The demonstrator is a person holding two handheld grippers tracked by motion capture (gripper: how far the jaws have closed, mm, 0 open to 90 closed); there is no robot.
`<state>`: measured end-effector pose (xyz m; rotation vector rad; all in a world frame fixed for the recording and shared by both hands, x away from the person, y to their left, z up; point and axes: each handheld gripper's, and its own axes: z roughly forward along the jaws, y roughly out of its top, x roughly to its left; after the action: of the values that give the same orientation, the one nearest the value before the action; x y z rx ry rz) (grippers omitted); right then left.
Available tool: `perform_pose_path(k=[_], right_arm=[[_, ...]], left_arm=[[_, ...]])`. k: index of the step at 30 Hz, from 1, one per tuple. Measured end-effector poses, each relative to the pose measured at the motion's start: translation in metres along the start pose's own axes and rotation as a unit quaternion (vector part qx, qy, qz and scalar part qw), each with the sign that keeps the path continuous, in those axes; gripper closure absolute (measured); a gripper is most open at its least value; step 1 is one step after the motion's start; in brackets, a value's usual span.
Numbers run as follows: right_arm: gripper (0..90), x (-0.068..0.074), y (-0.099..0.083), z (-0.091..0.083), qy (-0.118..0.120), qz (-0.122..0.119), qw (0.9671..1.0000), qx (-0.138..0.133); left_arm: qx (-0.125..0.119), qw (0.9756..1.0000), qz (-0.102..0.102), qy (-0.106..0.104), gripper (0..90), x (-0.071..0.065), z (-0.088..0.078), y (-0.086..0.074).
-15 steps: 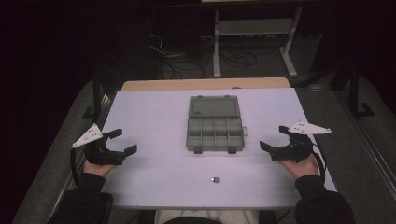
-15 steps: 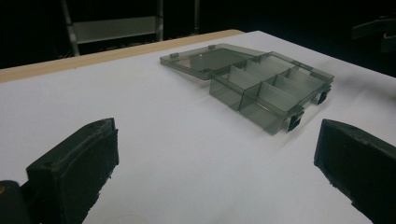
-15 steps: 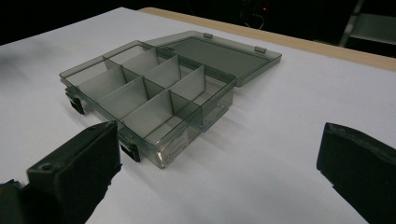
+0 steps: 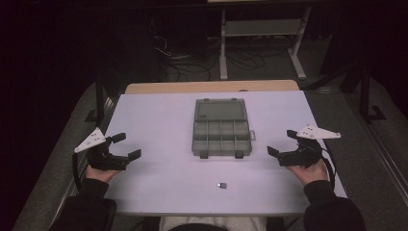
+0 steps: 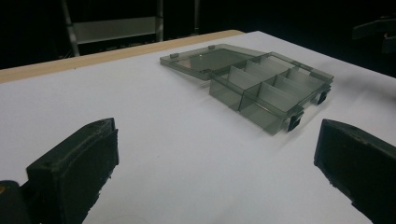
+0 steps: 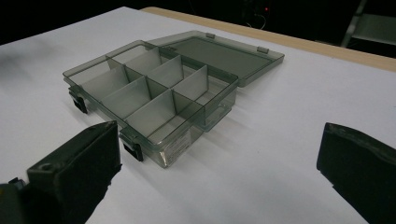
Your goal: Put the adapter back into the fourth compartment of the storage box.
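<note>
A smoky clear compartment box (image 4: 222, 136) lies in the middle of the white table (image 4: 163, 120) with its lid (image 4: 221, 109) flat open behind it; the compartments look empty (image 5: 268, 91) (image 6: 149, 88). A small dark piece (image 4: 222, 185) lies in front of the box. My left gripper (image 4: 123, 146) rests at the table's left edge, jaws wide open with nothing between them (image 5: 210, 163). At the right edge my right gripper (image 4: 282, 143) stands equally open and empty (image 6: 215, 163). Both point inward at the box.
A wooden strip (image 4: 211, 86) borders the table's far edge. Beyond it the dark floor holds cables (image 4: 192, 60) and a metal shelf stand (image 4: 262, 33). Bare white surface lies between each gripper and the box.
</note>
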<state>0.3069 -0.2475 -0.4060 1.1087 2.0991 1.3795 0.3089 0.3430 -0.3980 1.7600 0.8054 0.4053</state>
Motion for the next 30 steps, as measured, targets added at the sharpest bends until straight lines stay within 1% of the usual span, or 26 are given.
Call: perform_pose_path(k=[1, 7, 12, 20, 30], right_arm=[[0.0, 0.001, 0.0, 0.001, 0.001, -0.002, 1.0, 0.004], [0.0, 0.003, 0.003, 0.002, 0.004, -0.01, 0.9999, 0.006], [0.0, 0.007, 0.005, 0.003, 0.011, -0.019, 0.9997, 0.013], [0.0, 0.014, 0.013, 0.002, 0.021, -0.029, 0.9993, 0.014], [0.0, 0.027, 0.023, 0.009, 0.042, -0.055, 0.9971, 0.032]], left_arm=[[0.0, 1.0, 0.0, 0.0, 0.0, 0.0, 0.0, 0.0], [0.0, 1.0, 0.0, 0.0, 0.0, 0.0, 0.0, 0.0], [0.0, 1.0, 0.0, 0.001, 0.0, 0.0, 0.0, 0.0], [0.0, 1.0, 0.0, 0.002, 0.0, 0.0, 0.0, 0.0], [0.001, 1.0, 0.0, 0.002, 0.0, -0.001, 0.0, 0.0]])
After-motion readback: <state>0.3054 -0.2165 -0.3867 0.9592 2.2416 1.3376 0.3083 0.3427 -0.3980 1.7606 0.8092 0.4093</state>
